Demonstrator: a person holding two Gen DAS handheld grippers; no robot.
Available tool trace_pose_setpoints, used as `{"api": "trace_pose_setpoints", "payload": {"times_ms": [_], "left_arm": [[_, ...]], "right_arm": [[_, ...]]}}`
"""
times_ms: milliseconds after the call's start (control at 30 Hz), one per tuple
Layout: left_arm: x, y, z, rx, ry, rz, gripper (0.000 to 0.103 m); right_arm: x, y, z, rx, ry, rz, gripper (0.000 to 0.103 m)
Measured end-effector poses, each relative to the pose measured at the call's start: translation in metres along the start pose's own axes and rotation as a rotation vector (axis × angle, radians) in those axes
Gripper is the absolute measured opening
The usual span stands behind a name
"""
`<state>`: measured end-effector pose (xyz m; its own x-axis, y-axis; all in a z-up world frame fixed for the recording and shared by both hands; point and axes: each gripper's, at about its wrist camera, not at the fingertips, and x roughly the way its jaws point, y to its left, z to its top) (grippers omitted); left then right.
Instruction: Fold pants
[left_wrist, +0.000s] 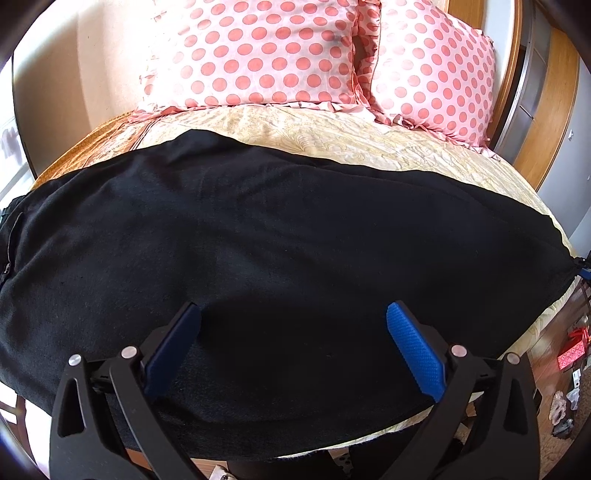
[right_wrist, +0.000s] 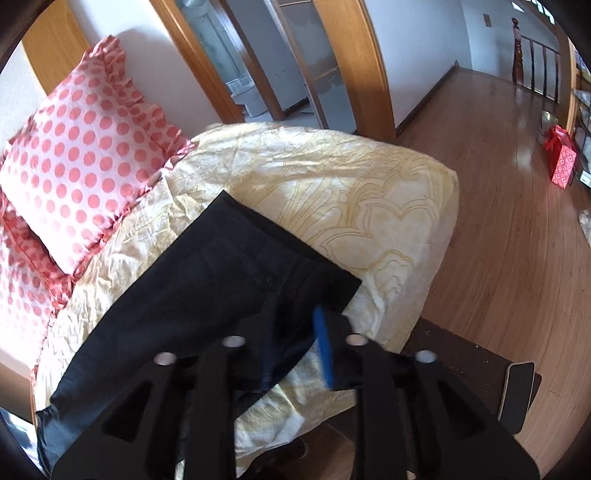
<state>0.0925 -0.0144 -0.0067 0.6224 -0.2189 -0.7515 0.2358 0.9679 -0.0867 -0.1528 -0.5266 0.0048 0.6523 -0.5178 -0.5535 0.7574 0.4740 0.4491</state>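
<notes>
2 tools over black pants (left_wrist: 280, 229): left tool (left_wrist: 293, 314) spread wide, right tool (right_wrist: 295, 343) parted above hem.

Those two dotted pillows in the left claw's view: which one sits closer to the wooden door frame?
The right-hand pillow, beside the door frame. The other pillow leans against the wall.

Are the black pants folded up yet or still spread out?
Spread out. The black pants lie long and flat across the yellow bedspread; whether the legs are already stacked, I cannot tell.
</notes>
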Motion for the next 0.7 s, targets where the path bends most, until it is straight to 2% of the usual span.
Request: {"api": "trace_pose_setpoints", "payload": {"times_ms": [33, 367, 467, 700], "left_arm": [[0.0, 0.0, 0.0, -0.002, -0.001, -0.001, 0.101], [-0.001, -0.002, -0.001, 0.013, -0.005, 0.001, 0.101], [-0.002, -0.003, -0.002, 0.014, -0.008, 0.002, 0.101], [-0.001, -0.003, -0.002, 0.018, -0.009, 0.007, 0.101]], "right_arm": [[-0.004, -0.001, 0.0, 0.0, -0.009, -0.014, 0.054], [0.013, -0.011, 0.007, 0.062, 0.031, 0.011, 0.052], [0.016, -0.012, 0.008, 0.075, 0.027, 0.029, 0.047], [0.017, -0.021, 0.006, 0.097, 0.009, 0.052, 0.025]]}}
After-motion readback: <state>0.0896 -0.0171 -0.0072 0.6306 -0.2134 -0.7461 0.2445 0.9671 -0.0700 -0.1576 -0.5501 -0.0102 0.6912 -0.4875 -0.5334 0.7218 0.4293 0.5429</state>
